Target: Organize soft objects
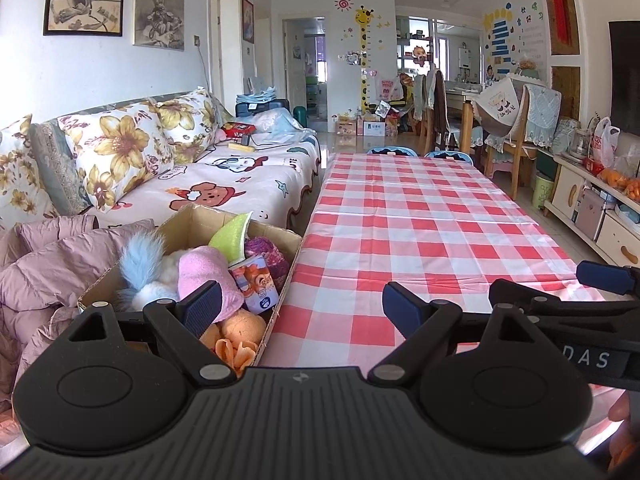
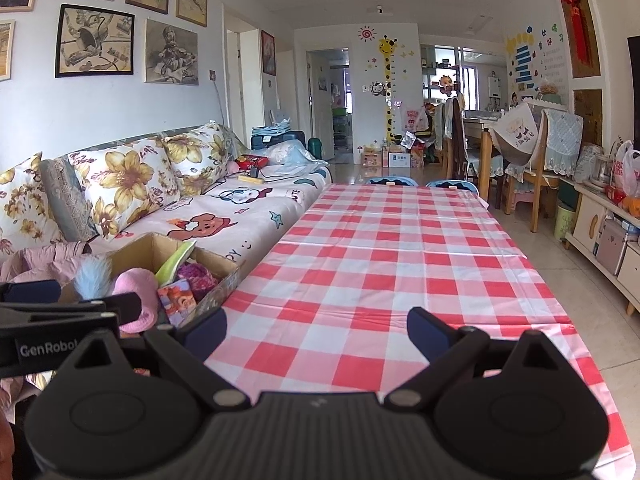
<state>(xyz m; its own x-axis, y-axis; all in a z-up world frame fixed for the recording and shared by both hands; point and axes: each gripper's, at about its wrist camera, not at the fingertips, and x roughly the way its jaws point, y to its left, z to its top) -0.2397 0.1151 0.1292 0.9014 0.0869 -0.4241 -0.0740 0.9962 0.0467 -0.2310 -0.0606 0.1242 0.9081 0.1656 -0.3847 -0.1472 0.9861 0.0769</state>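
A cardboard box (image 1: 280,276) (image 2: 228,276) stands at the left edge of the checked table. It holds soft things: a blue and white fluffy toy (image 1: 144,264), a pink cloth (image 1: 204,276) (image 2: 136,284), a green sponge (image 1: 232,232) (image 2: 174,262), purple yarn (image 1: 268,252) (image 2: 200,274), a printed tissue pack (image 1: 256,284) (image 2: 176,300) and orange plush pieces (image 1: 236,336). My left gripper (image 1: 302,312) is open, its left finger over the box, nothing between the fingers. My right gripper (image 2: 318,332) is open over bare tablecloth, to the right of the box.
The red and white checked tablecloth (image 1: 420,220) (image 2: 392,248) runs far ahead. A sofa (image 1: 224,184) with flowered cushions and a pink padded jacket (image 1: 48,264) lies on the left. Chairs (image 1: 516,140) and a low cabinet (image 1: 592,208) stand on the right.
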